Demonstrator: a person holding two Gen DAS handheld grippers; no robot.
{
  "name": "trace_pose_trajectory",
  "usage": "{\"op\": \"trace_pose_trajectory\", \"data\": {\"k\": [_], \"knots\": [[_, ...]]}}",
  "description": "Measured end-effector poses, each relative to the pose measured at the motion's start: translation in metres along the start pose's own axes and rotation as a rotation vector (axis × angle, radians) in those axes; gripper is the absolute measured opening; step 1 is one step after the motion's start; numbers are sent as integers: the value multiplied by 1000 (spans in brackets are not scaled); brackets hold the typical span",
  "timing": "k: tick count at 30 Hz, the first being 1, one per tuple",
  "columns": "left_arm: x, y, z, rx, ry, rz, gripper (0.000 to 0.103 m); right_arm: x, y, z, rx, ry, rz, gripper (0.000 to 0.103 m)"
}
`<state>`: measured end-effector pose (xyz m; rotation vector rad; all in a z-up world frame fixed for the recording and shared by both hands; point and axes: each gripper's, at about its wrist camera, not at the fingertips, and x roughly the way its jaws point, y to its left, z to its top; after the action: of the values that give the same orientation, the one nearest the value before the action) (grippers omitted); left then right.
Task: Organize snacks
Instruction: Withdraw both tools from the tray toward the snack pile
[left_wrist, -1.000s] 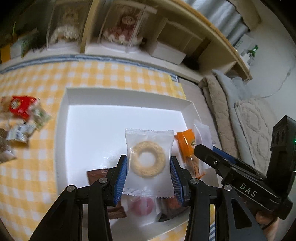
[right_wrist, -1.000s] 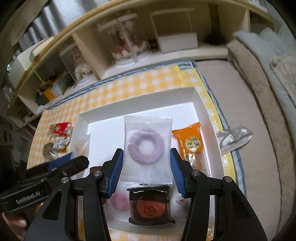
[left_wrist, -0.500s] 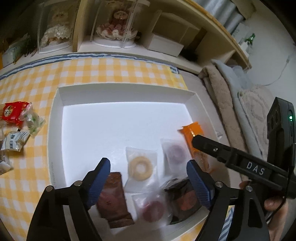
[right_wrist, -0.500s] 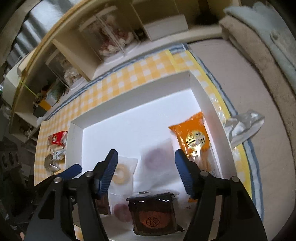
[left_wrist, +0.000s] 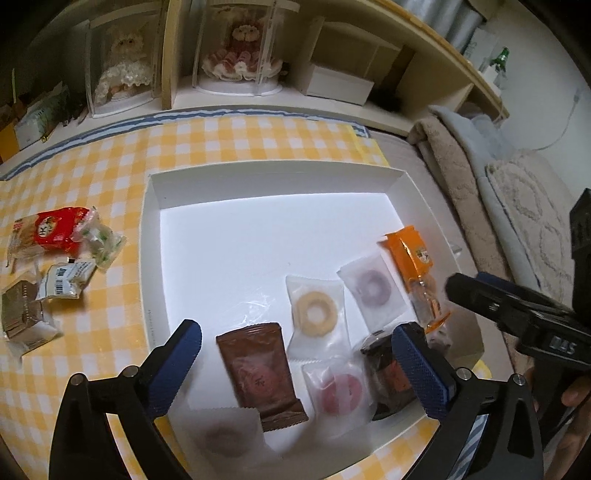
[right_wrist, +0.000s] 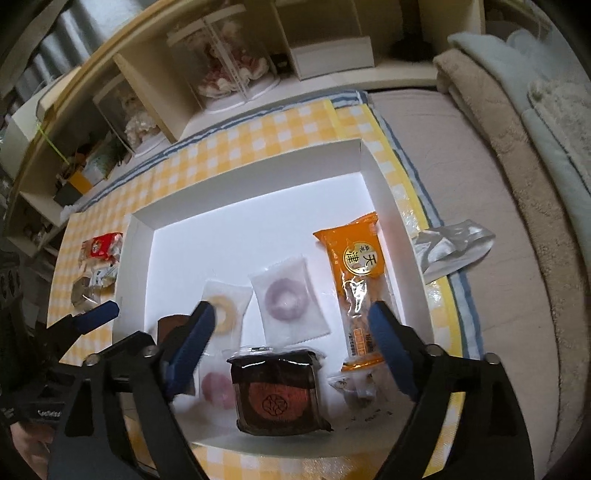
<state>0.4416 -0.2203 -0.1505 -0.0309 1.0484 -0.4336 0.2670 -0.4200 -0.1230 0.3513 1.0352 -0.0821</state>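
Both the left gripper (left_wrist: 295, 365) and the right gripper (right_wrist: 291, 343) hover over the near edge of the white tray (left_wrist: 258, 177), fingers spread wide and holding nothing. Inside the tray, near its front right corner, lie a brown packet (left_wrist: 258, 373), a yellow ring biscuit (left_wrist: 314, 314) and a purple ring biscuit (right_wrist: 286, 295). An orange packet (right_wrist: 360, 280) lies along the tray's right wall. More snacks (left_wrist: 51, 254) sit left of the tray on the checkered surface (left_wrist: 92, 177).

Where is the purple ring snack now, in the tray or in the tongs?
In the tray. The purple ring snack lies flat on the white tray floor; the right tongs are open, empty.
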Motion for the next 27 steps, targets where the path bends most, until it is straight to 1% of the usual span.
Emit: {"op": "trace_pose_trajectory", "data": {"k": [1,2,6,13,17,23,27], "knots": [[-2,0,-1,2,0,2,103,-4,1,-1,-10,-9,-3,100],[-4,0,-1,5,-1,4,103,-7,2,-1,-19,-16,-7,103],[-12,0,-3,17,0,11,103,-14,7,-7,-49,-24,-48,103],[-29,0,-9,5,-11,22,103,-25,11,-13,-69,-40,-65,103],[-42,3,-10,6,-23,25,103,-33,13,-17,-62,-53,-91,103],[-75,13,-14,-4,-62,40,103,-48,23,-20,-75,-81,-101,103],[-105,20,-20,5,-95,56,103,-61,32,-22,-78,-108,-89,103]]}}
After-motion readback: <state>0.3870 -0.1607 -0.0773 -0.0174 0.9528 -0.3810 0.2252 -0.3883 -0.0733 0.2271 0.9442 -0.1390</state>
